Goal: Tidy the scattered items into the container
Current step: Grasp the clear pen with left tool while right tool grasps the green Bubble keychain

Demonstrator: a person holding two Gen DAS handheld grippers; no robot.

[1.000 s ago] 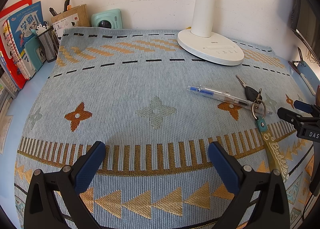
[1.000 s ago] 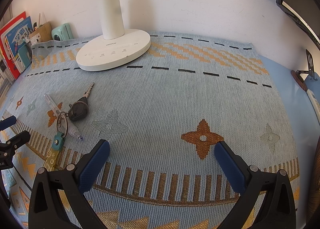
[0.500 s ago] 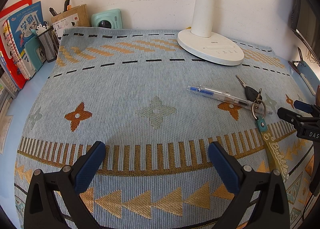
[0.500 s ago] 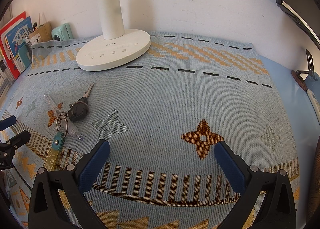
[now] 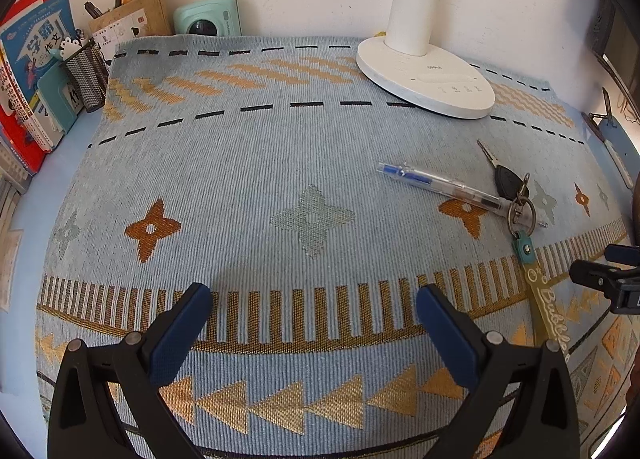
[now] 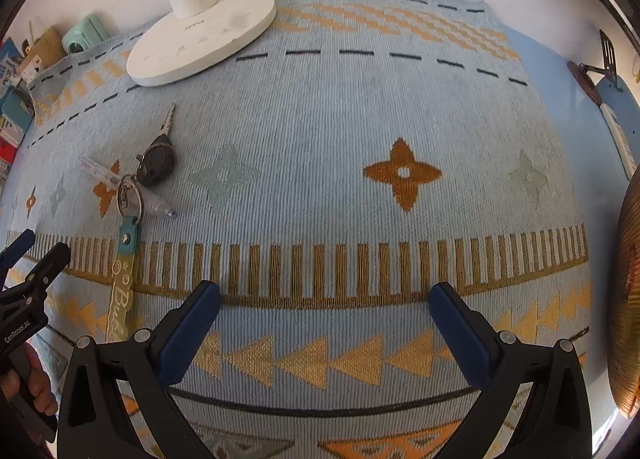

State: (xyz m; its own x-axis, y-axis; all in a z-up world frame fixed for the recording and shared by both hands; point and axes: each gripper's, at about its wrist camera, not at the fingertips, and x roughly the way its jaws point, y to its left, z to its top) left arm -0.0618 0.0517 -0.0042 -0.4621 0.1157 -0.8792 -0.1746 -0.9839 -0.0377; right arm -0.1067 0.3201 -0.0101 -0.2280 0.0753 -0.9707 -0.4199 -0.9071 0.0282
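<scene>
The clear blue-ink plastic pen [image 5: 440, 183] lies on the patterned blue woven mat [image 5: 280, 163], its tip under the black key's ring [image 5: 521, 215]; left gripper [image 5: 314, 333] and right gripper [image 6: 326, 329] hover released, probably readying a pick.

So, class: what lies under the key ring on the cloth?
The key ring lies across the tip end of the clear pen, which rests on the patterned cloth. The stretch of pen beneath it is partly covered.
</scene>
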